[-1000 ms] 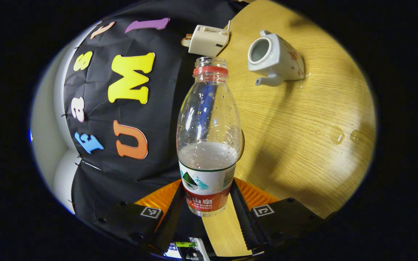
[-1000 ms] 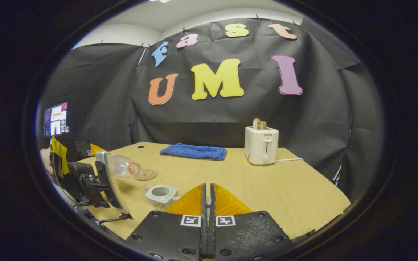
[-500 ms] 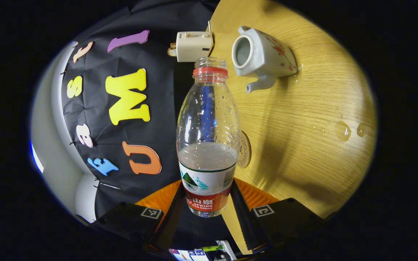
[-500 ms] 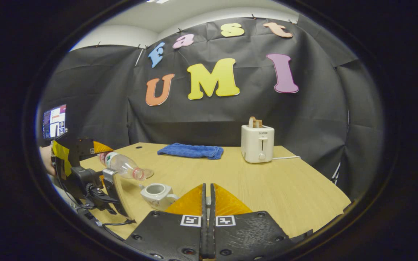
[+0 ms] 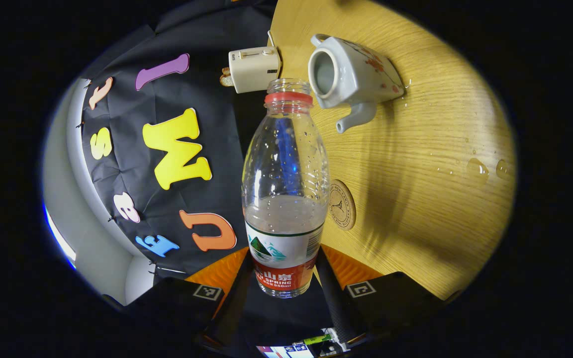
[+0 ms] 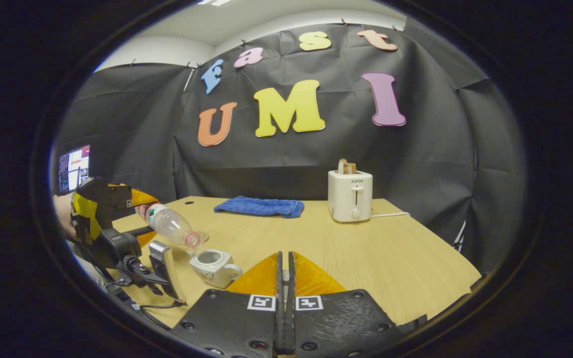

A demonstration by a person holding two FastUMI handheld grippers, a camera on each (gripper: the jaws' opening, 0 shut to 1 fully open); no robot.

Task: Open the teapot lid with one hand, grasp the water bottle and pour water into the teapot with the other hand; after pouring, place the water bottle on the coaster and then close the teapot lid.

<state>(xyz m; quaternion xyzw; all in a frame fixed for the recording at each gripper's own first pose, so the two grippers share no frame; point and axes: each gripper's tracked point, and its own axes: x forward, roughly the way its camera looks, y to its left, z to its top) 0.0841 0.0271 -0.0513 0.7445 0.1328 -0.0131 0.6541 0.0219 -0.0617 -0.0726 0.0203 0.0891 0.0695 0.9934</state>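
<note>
The left gripper point(image 5: 282, 278) clamps the base of a label-wrapped plastic water bottle point(image 5: 285, 199), a finger pressed against each side, and holds it tipped toward the open white teapot point(image 5: 351, 74) on the wooden table point(image 5: 426, 209). The bottle has no cap and is roughly half full. Its red-ringed mouth sits just short of the teapot's round opening, beside the rim rather than over it, so the pour appears about to begin. To do it well, the holder would likely need to bring the mouth squarely over the opening before tipping further, then tilt slowly. Water beads point(image 5: 475, 166) already lie on the table on the side away from the teapot's opening, which suggests how easily a stream can miss so small a target.

The left gripper view looks straight into the teapot's opening. It also shows the round coaster point(image 5: 342, 205) lying between the gripper and the teapot, just beside the bottle and ready to receive it.

The right gripper view shows the scene from the side. There the bottle point(image 6: 169, 226) slants down with its mouth just above and beside the teapot point(image 6: 213, 266), held by a hand point(image 6: 62, 216) on the other gripper. The right gripper point(image 6: 284, 278) has its fingers pressed together, and something small may be pinched between them. Whether that is the teapot lid cannot be told. Well beyond the teapot lie a blue cloth point(image 6: 259, 206) and a white toaster point(image 6: 350, 195).
</note>
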